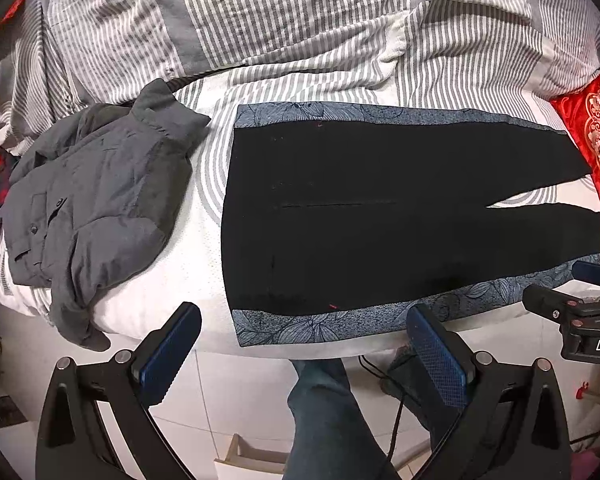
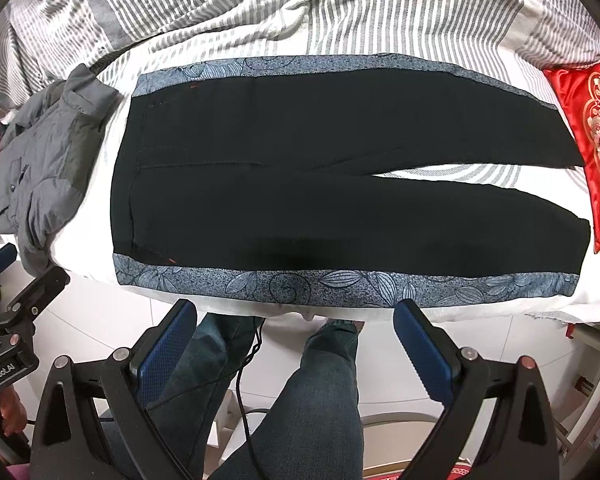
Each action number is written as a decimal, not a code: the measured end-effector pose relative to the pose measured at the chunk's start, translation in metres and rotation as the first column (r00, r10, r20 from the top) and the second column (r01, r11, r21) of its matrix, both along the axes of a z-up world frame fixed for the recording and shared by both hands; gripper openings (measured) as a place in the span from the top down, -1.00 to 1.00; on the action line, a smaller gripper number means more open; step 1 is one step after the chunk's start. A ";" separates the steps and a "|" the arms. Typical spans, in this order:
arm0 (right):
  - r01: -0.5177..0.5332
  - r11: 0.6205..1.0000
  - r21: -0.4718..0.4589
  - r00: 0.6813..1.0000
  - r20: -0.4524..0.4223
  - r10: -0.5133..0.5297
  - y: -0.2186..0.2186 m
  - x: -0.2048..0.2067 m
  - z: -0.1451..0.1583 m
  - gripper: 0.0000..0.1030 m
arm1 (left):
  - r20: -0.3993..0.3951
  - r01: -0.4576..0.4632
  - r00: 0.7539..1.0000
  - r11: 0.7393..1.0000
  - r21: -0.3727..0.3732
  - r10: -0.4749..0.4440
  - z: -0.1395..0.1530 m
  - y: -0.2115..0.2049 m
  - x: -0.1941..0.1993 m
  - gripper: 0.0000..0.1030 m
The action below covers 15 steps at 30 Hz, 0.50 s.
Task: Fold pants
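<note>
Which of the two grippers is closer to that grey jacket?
Left. The left gripper hovers off the bed edge by the pants' waist, nearer the grey jacket; the right gripper hovers further along, off the legs.

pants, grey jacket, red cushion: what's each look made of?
Pants: smooth matte black woven cloth, lying flat, with blue-grey leaf-print side bands; fibre unclear.
Grey jacket: soft padded fabric, puffy, dull finish, likely a quilted synthetic or cotton shell.
Red cushion: glossy satin-like cover with gold embroidery; the sheen suggests silk or polyester.

black pants (image 2: 300, 200), grey-striped bedding (image 2: 340, 8), red cushion (image 2: 592, 136)
</note>
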State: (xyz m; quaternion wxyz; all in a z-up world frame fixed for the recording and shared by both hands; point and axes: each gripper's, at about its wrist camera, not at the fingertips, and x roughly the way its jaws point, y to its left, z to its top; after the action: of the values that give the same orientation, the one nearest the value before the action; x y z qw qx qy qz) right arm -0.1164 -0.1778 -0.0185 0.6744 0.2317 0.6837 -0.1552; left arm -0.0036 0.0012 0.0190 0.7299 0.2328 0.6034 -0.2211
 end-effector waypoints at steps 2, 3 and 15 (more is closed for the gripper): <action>-0.003 1.000 -0.002 1.000 0.002 0.003 0.001 -0.001 0.000 -0.94 | 0.003 -0.003 1.000 1.000 -0.001 0.003 0.001 0.001 0.000 -1.00; -0.004 1.000 -0.003 1.000 0.003 0.004 0.001 -0.001 0.000 -0.94 | 0.004 -0.005 1.000 1.000 -0.002 0.005 0.001 0.001 0.000 -1.00; -0.017 1.000 -0.001 1.000 0.002 0.017 0.002 0.001 0.000 -0.94 | 0.013 -0.021 1.000 1.000 0.001 0.021 0.003 0.003 -0.002 -1.00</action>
State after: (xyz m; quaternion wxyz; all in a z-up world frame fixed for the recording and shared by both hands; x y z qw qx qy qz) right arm -0.1149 -0.1755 -0.0190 0.6767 0.2256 0.6847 -0.1494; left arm -0.0053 0.0039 0.0218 0.7359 0.2283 0.6013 -0.2115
